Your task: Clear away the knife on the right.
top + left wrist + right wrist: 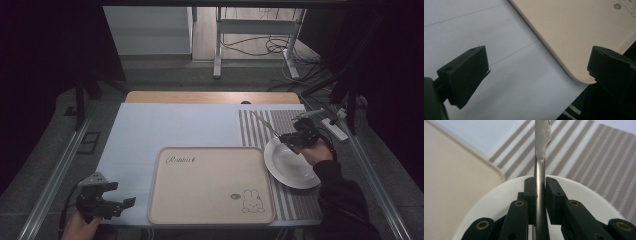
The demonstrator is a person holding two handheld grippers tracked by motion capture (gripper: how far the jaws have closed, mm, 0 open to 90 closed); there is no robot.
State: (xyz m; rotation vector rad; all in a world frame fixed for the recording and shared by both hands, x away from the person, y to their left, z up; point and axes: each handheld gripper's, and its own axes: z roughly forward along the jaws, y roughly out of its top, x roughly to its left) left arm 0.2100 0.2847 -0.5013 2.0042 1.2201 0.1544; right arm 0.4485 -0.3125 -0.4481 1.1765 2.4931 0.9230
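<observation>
At the right of the high view, the right gripper (295, 137) sits above the upper rim of a white plate (290, 167), the person's right hand (316, 152) behind it and a dark sleeve running down to the lower right corner. Its jaws are clamped narrow on the handle of a metal knife (263, 124), whose blade slants toward the upper left over the striped placemat (255, 131). In the right gripper view the knife (541, 162) runs straight up the middle of the frame between the two black pads, the plate (499, 202) below and the placemat (584, 152) beyond. At the lower left of the high view, the left gripper (112, 204) is held low near the table's (165, 125) near edge, pointing right toward the beige tray (210, 185). In the left gripper view its jaws stand wide with nothing between them, the tray's rounded corner (579, 77) at the right.
</observation>
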